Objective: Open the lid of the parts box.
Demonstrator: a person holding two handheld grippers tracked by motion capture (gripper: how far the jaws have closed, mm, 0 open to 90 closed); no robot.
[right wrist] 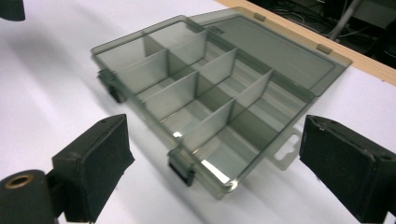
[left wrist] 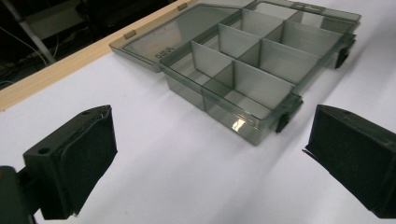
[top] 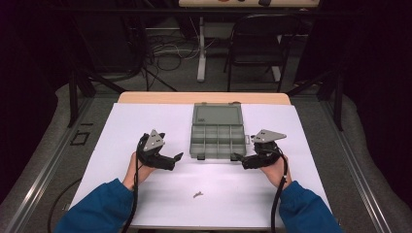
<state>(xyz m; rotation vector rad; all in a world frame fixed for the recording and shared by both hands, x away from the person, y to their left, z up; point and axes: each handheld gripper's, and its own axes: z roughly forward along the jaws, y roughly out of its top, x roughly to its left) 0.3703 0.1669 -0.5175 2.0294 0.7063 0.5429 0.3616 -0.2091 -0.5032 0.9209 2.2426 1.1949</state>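
An open smoky-grey plastic organizer box (top: 217, 141) with several empty compartments lies mid-table, its lid (top: 217, 115) folded back flat behind it. My left gripper (top: 176, 160) hovers just left of the box's front corner, jaws wide open and empty. In the left gripper view the box (left wrist: 252, 60) lies ahead of the left gripper (left wrist: 210, 158). My right gripper (top: 239, 160) is at the box's front right corner, open too. In the right gripper view the box's near corner (right wrist: 201, 93) sits in front of the right gripper (right wrist: 215, 172), whose pads do not touch it.
A white sheet (top: 145, 121) covers the wooden table. A small metal part (top: 197, 194) lies on it near the front, between my forearms. Beyond the table stand a black folding chair (top: 257, 43) and a desk leg with cables.
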